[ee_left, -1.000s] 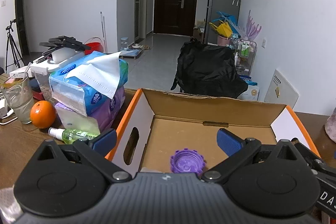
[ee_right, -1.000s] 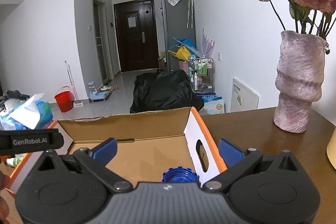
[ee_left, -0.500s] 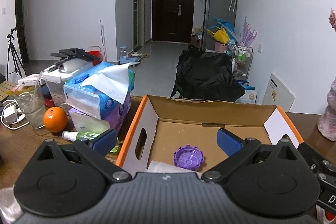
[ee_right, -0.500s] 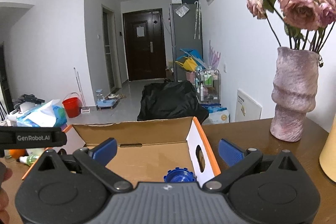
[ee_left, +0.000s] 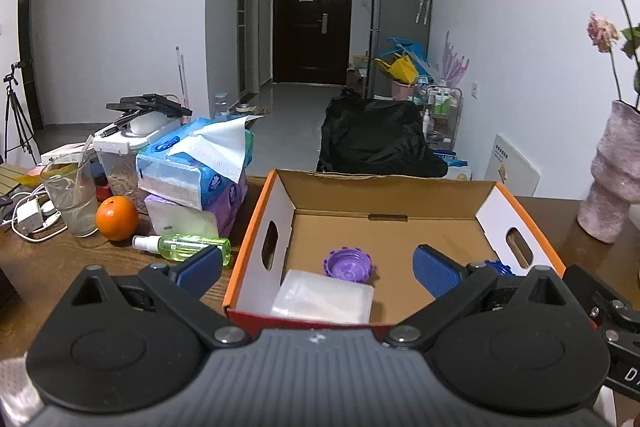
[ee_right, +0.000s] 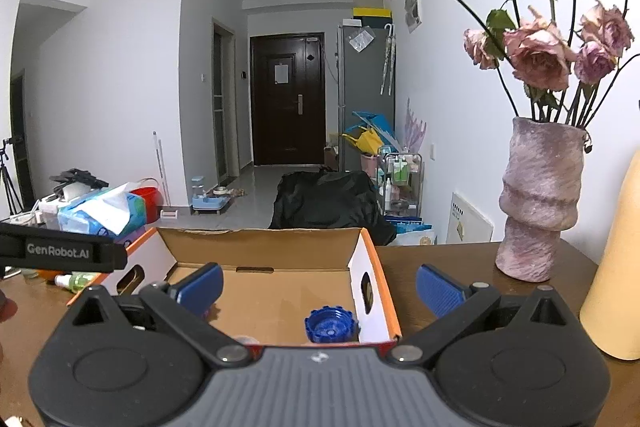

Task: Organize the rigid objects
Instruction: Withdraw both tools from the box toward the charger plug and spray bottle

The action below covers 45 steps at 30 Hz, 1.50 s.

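Cardboard box (ee_left: 384, 199) with orange rim, open at top, on brown tabletop (ee_left: 48, 275). Inside, on box floor: purple cap (ee_left: 347, 265) near middle, translucent white container (ee_left: 324, 297) against near wall, touching or just overlapping purple cap's near edge, blue cap (ee_right: 330, 325) in right near corner, close to white side wall with handle slot.

Left tongs (ee_left: 318, 267): blue pads spread wide, empty. Left pad over tabletop outside box's left wall, right pad over box floor. Purple cap and white container between the pads in left wrist view, lower than the pads; no contact.

Right tongs (ee_right: 320, 285): pads spread wide, empty. Left pad above box interior, right pad outside box's right wall over tabletop. Blue cap between the pads in right wrist view, below them, untouched.

Left of box: green spray bottle (ee_left: 188, 247) lying on its side, just beside box wall; orange (ee_left: 117, 213); drinking glass (ee_left: 72, 197); stacked tissue packs (ee_left: 192, 171). Right of box: pink vase (ee_right: 538, 199) with dried roses, well apart from box.
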Motion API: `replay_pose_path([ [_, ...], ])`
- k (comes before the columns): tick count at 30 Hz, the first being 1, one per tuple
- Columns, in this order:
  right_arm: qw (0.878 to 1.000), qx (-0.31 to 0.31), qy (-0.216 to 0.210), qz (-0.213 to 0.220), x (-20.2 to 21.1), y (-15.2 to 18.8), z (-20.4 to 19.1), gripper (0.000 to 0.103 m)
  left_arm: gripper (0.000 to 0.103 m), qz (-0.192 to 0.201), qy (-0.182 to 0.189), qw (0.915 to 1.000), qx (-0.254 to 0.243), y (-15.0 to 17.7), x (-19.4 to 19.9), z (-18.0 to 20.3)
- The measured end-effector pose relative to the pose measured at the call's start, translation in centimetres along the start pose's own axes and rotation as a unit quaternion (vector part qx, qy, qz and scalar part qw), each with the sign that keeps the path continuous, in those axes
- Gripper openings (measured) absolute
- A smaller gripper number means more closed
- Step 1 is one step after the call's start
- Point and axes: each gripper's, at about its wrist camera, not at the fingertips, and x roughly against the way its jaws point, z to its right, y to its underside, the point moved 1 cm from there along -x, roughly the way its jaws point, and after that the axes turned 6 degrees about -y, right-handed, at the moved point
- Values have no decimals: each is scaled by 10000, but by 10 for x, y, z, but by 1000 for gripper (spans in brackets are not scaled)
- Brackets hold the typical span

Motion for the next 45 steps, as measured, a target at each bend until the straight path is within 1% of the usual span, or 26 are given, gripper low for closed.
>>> replay_pose_path([
  [9,9998,160,-95,27,39,13,-2,103,103,-17,70,9998,-179,21,29,-2],
  [21,9989,335,-303,-114,80,40,-16,103,103,-95,61,9994,-327,53,65,-15],
  [26,9984,280,-440,-216,93,53,-21,103,103,-89,93,9991,-415,67,78,-20],
  [35,9972,321,-536,-401,110,75,-34,103,103,-193,151,9988,-421,94,97,-33],
  [45,9957,407,-548,-621,115,92,-45,102,103,-471,147,9983,-296,117,97,-54],
])
